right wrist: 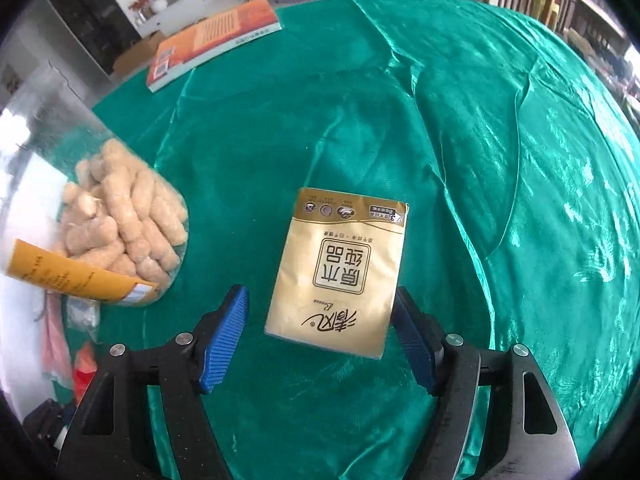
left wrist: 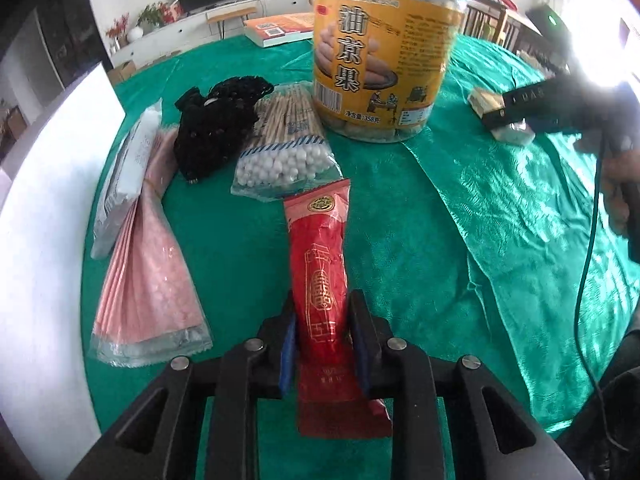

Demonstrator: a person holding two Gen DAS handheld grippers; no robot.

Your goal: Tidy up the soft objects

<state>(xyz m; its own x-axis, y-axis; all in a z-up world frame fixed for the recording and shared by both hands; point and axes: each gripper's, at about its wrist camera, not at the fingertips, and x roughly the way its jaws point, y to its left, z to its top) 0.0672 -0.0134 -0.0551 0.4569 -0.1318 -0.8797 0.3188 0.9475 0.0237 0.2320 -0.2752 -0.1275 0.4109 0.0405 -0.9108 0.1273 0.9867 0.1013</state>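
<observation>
In the left wrist view my left gripper [left wrist: 322, 320] is shut on a long red packet [left wrist: 320, 280] that points away over the green cloth. In the right wrist view my right gripper [right wrist: 320, 320] is open, its blue pads [right wrist: 224, 336] on either side of a beige tissue pack [right wrist: 340, 268] lying flat on the cloth, not touching it. The right gripper also shows at the right edge of the left wrist view [left wrist: 520, 114] over the tissue pack [left wrist: 486, 102].
A bag of cotton swabs [left wrist: 284, 148], a black mesh bundle [left wrist: 216, 128], a pink packet [left wrist: 152, 272] and a white packet [left wrist: 128, 168] lie left. A tall snack jar [left wrist: 384, 48] stands behind; it also shows left in the right wrist view [right wrist: 100, 216]. An orange book [right wrist: 212, 40] lies far back.
</observation>
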